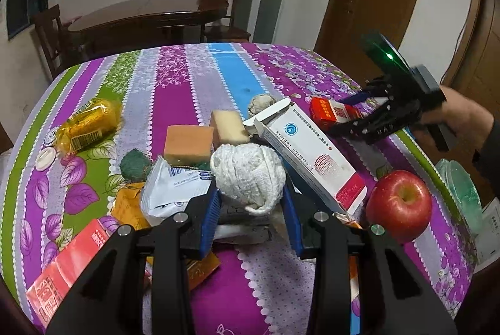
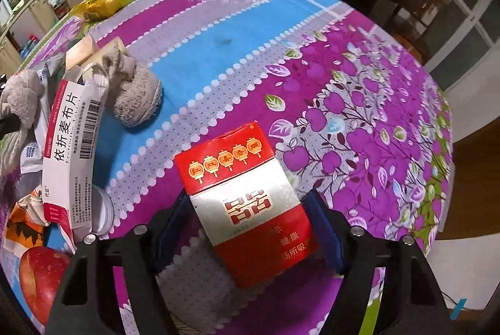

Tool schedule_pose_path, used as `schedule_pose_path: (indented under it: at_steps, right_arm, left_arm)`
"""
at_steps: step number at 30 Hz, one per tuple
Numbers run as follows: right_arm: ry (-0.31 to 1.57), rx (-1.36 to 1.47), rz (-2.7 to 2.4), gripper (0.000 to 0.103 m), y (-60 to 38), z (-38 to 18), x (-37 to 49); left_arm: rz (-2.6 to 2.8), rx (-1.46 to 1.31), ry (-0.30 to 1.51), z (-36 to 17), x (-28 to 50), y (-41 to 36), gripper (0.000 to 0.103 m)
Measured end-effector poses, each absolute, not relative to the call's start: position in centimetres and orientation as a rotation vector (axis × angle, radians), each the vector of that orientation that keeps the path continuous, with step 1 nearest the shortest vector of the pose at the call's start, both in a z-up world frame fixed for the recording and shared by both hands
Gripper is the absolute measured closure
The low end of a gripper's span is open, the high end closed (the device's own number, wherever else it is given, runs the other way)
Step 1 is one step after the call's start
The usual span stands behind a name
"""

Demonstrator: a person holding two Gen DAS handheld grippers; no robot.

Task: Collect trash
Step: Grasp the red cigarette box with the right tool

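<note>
On the striped floral tablecloth (image 1: 193,75), litter lies in a loose heap near the front edge. Left gripper (image 1: 250,203): blue pads pressed on both sides of a white knitted ball (image 1: 248,175), clamped. Right gripper (image 2: 250,225): jaws closed against the two sides of a red and silver cigarette pack (image 2: 247,203), lid shut, contents not visible; whether the pack sits on the cloth or is lifted, cannot tell.

White tablet box (image 1: 309,160) lies tilted just behind the knitted ball, one end flap open; inside not visible. Orange sponge (image 1: 189,144) and a paler foam block (image 1: 226,125) sit side by side behind the heap. White foil wrapper (image 1: 175,188) beside the ball, touching the left finger. Yellow wrapped packet (image 1: 87,125) lies apart at far left. Second red carton (image 1: 68,266) at near left edge. Grey cloth wad (image 2: 134,94) rests beside the tablet box's open end. Red apple (image 1: 400,205) stands near the right edge.
</note>
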State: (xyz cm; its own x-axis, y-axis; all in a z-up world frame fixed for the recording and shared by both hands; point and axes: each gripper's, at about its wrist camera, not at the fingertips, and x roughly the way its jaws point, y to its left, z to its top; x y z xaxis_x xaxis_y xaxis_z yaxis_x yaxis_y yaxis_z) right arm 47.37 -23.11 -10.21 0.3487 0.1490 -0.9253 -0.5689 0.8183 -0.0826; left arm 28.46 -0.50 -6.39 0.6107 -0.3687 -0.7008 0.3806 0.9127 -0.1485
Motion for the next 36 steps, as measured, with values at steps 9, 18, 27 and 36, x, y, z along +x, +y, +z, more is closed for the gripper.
schedule_pose_path:
  at_steps: [9, 18, 27, 36]
  right_arm:
    - [0.805, -0.108, 0.270, 0.039, -24.6, -4.7, 38.4]
    - [0.479, -0.024, 0.190, 0.040, -20.0, 0.1, 23.0]
    - [0.342, 0.021, 0.156, 0.040, -18.1, 3.1, 13.2]
    - [0.313, 0.030, 0.144, 0.041, -18.4, 5.7, 8.5]
  left_arm:
    - [-0.278, 0.019, 0.675, -4.8, 25.1, 0.1, 0.067]
    - [-0.153, 0.035, 0.490, -2.1, 17.1, -0.6, 0.067]
    - [-0.136, 0.033, 0.368, 1.6, 11.1, -2.6, 0.067]
    - [-0.162, 0.039, 0.336, 3.5, 8.4, -4.5, 0.067]
